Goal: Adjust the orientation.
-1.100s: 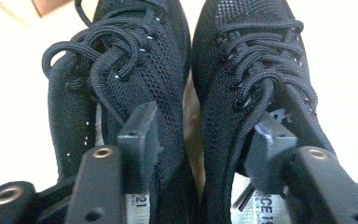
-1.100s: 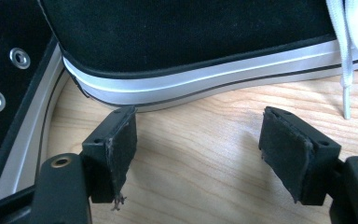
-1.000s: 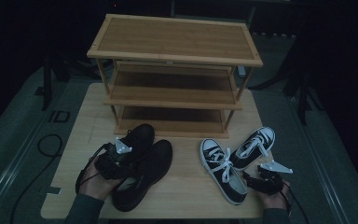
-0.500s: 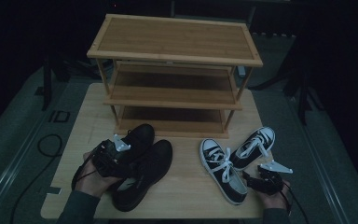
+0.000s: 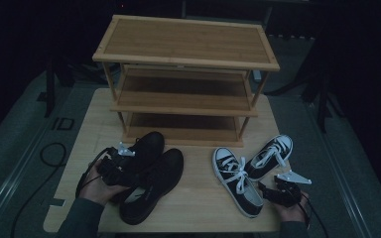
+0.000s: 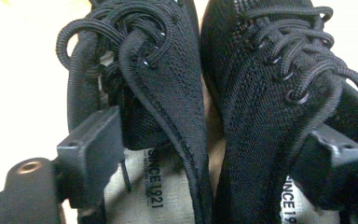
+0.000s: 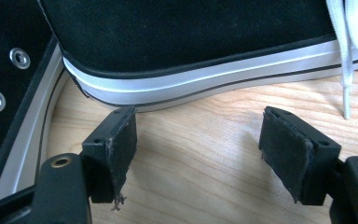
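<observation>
A: Left gripper (image 5: 121, 161) status?

B: It sits over the heel ends of the pair of black knit lace-up shoes (image 5: 149, 173) at the front left of the light wooden table (image 5: 198, 198). In the left gripper view the jaws stand spread, one inside the collar of the left-hand shoe (image 6: 135, 93) above its beige printed insole, the other down in the opening of the right-hand shoe (image 6: 265, 93). The adjoining inner walls of both shoes lie between the jaws; no clamping visible.

A: Right gripper (image 5: 273, 191)?

B: Low at the front right, jaws apart with bare wood between them. In the right gripper view the black canvas sneaker with white rubber sole and white laces (image 7: 191, 42) lies just beyond the tips; the left jaw tip is at the sole edge, contact unclear.

A: Surroundings?

B: The second sneaker (image 5: 270, 153) is angled beside the first. The three-tier bamboo shoe rack (image 5: 186, 74) stands behind both pairs.
</observation>
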### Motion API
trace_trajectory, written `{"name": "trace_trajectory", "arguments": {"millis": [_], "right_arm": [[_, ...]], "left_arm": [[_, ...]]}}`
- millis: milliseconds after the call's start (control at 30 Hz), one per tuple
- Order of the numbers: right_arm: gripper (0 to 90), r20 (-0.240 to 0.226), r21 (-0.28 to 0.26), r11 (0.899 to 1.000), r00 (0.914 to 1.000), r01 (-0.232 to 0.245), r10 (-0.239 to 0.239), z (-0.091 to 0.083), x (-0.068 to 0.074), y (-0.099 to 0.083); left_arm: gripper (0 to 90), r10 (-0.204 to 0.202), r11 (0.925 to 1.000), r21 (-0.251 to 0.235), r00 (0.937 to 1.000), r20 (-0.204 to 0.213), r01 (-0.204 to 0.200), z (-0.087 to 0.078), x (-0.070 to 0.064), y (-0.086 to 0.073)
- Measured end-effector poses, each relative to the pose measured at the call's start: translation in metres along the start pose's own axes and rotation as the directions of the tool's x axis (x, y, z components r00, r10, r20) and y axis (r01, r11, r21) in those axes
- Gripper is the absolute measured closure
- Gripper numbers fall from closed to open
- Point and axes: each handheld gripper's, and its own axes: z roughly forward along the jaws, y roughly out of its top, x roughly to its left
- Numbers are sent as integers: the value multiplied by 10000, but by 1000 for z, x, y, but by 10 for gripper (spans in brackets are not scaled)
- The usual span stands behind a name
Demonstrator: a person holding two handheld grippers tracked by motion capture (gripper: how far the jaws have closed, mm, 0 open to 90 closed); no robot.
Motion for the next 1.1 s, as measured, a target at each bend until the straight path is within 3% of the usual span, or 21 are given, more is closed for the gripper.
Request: {"name": "trace_trajectory", "arguments": {"millis": [233,367,700,900,1100], "right_arm": [[275,-4,-9,10000,10000,3,-3,0,0,0],[275,-4,-9,10000,10000,5,-5,0,0,0],[275,-3,-8,10000,10000,8,-8,0,0,0],[275,-4,-9,10000,10000,6,-6,0,0,0],[275,-5,-8,10000,10000,8,-8,0,0,0]], "left_arm": [[238,78,9999,87,9991,417,-82,2,2,2],[330,110,9999,104,9977,669,-118,2,2,3],[428,258,9978,585,9969,738,-302,9,1,8],[599,300,9965,743,9940,1053,-379,9,3,10],[706,452,9961,699,9927,1114,-532,8,2,9]]}}
